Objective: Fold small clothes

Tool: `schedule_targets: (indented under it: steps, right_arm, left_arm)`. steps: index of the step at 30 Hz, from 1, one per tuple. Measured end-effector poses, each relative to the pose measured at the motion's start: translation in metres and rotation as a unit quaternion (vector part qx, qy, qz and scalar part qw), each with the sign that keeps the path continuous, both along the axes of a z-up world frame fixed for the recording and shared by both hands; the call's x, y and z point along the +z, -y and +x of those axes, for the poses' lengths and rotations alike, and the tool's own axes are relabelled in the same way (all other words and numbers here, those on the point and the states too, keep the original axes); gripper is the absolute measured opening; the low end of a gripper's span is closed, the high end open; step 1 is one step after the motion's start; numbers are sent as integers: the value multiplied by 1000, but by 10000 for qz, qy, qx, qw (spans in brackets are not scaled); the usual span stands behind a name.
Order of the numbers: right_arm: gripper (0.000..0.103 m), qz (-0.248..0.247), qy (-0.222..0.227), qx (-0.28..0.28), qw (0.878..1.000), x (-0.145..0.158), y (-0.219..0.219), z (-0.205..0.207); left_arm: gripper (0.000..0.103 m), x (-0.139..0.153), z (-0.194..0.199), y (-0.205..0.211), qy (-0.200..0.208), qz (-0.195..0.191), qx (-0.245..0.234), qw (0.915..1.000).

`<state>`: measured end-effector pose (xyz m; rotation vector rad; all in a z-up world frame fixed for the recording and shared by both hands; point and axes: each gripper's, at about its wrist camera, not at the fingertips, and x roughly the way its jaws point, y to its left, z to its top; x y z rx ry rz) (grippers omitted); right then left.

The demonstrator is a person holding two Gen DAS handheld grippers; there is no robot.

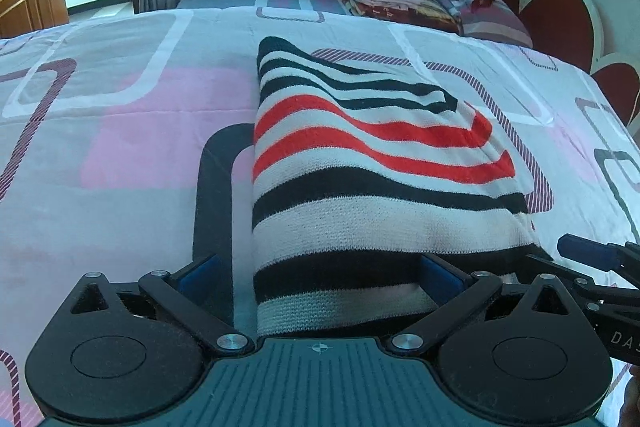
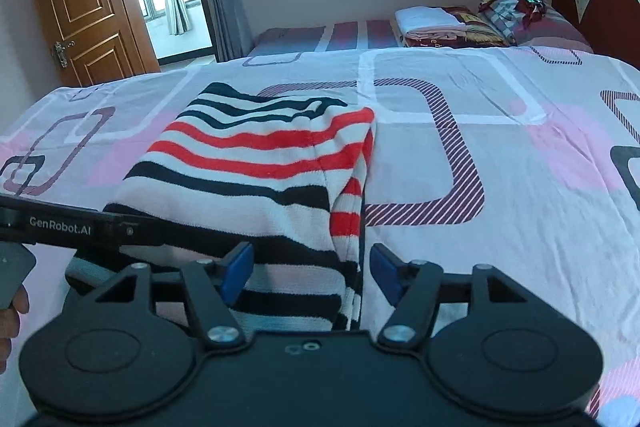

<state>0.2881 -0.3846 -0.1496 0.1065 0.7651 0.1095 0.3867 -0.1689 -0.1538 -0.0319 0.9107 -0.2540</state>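
Note:
A knitted sweater [image 1: 360, 163] with black, white and red stripes lies folded on the bed's patterned sheet [image 1: 120, 131]. Its near edge runs between the wide-apart blue pads of my left gripper [image 1: 320, 273], which stands open; the left pad is clear of the cloth. In the right wrist view the sweater [image 2: 248, 171] shows its folded right edge and a striped sleeve between the pads of my right gripper [image 2: 312, 273], open as well, with no pinch visible. One blue fingertip [image 1: 584, 253] of the right gripper shows beside the sweater's near right corner.
A stack of folded clothes [image 2: 432, 21] and a bundle of patterned fabric [image 2: 512, 7] lie on the far bed. A red scalloped headboard [image 1: 560, 23] stands at right, a wooden door [image 2: 80, 7] at far left. The left gripper's black body [image 2: 60, 227] crosses the right wrist view.

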Motion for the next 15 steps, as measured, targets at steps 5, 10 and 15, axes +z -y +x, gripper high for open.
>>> schedule_targets:
  steps: [5, 10, 15]
  right_arm:
    - [70, 58, -13, -12, 10000, 0, 2, 7]
    - [70, -15, -16, 49, 10000, -1, 0, 15]
    - [72, -16, 59, 32, 10000, 3, -3, 21]
  left_arm:
    - [103, 1, 4, 4, 4, -7, -44, 10000]
    - [103, 1, 7, 5, -29, -84, -59, 9999]
    - [103, 8, 13, -1, -80, -299, -25, 9995]
